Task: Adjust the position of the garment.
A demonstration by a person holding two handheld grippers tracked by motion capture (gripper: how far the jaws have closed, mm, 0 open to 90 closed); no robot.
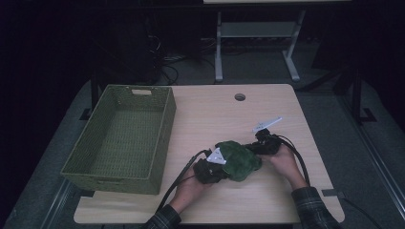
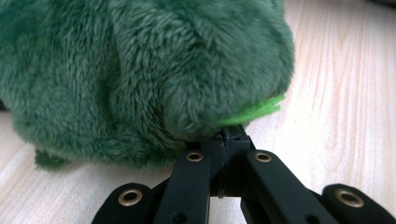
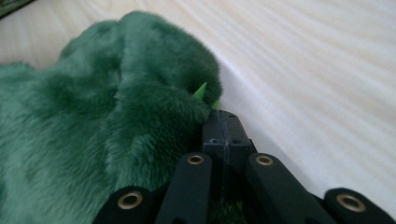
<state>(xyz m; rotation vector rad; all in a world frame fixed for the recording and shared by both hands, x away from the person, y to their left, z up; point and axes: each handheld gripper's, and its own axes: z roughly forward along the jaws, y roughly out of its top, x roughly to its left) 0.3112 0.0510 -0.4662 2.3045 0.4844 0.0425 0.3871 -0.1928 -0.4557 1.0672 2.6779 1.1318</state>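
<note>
You have the green plush toy [image 1: 239, 160] pinched from both ends, and that looks like the point of the pose: a soft, floppy thing like this sags if you take it from one side only, so a grip on each edge should let you carry it level. Your left gripper [image 1: 216, 162] is clamped shut on the toy's near-left edge; in the left gripper view the jaws meet on a fold of fur right by a bright green felt trim [image 2: 254, 112]. Your right gripper [image 1: 253, 148] is likewise closed on the opposite edge, its jaws biting the pile beside a small lime felt point [image 3: 201, 91].

The toy sits between your two tools, bunched into a rounded lump on the wooden table [image 1: 215, 114]. Its fur is deep green, thick and shaggy. The woven green basket [image 1: 160, 143] stands off beyond your left gripper, well apart from the toy, likely its destination.
</note>
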